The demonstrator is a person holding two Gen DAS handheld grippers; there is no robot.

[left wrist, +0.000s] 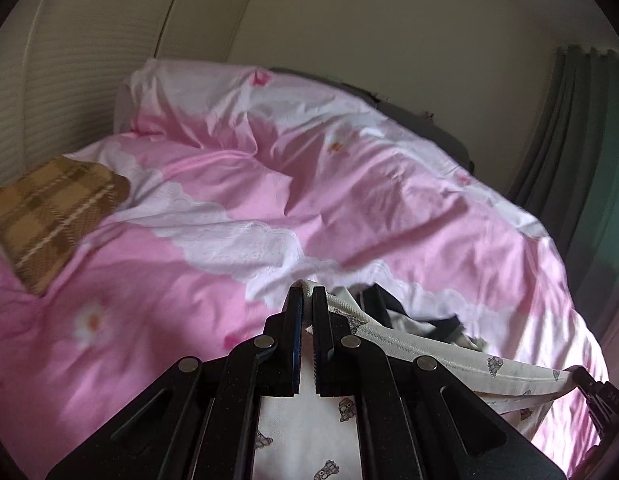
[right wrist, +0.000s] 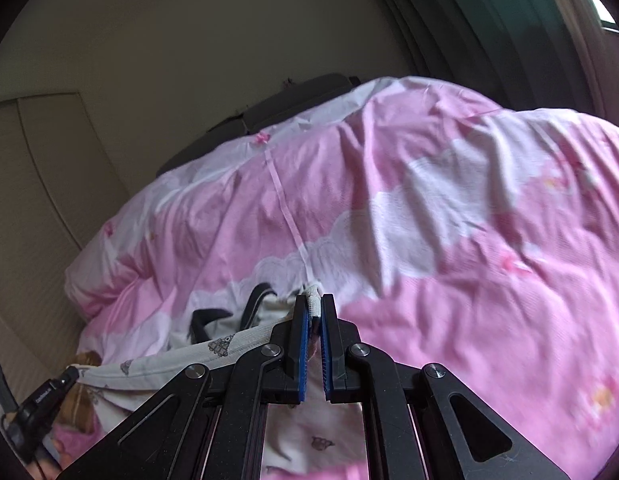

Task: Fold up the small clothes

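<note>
A small white garment with grey cartoon prints (left wrist: 449, 354) hangs stretched between my two grippers above a pink and white duvet (left wrist: 229, 200). My left gripper (left wrist: 307, 294) is shut on one corner of its ribbed waistband. My right gripper (right wrist: 314, 304) is shut on the other corner of the garment (right wrist: 157, 364). The right gripper's tip shows at the right edge of the left wrist view (left wrist: 589, 390), and the left gripper's tip shows at the lower left of the right wrist view (right wrist: 67, 376). The cloth drops below both grippers, and its lower part is hidden.
A black and white garment (left wrist: 413, 318) lies crumpled on the duvet just behind the held one, also seen in the right wrist view (right wrist: 229, 320). A brown plaid cushion (left wrist: 49, 212) lies at the left. Green curtains (left wrist: 581, 168) hang at the right. A dark headboard (right wrist: 293, 100) stands behind.
</note>
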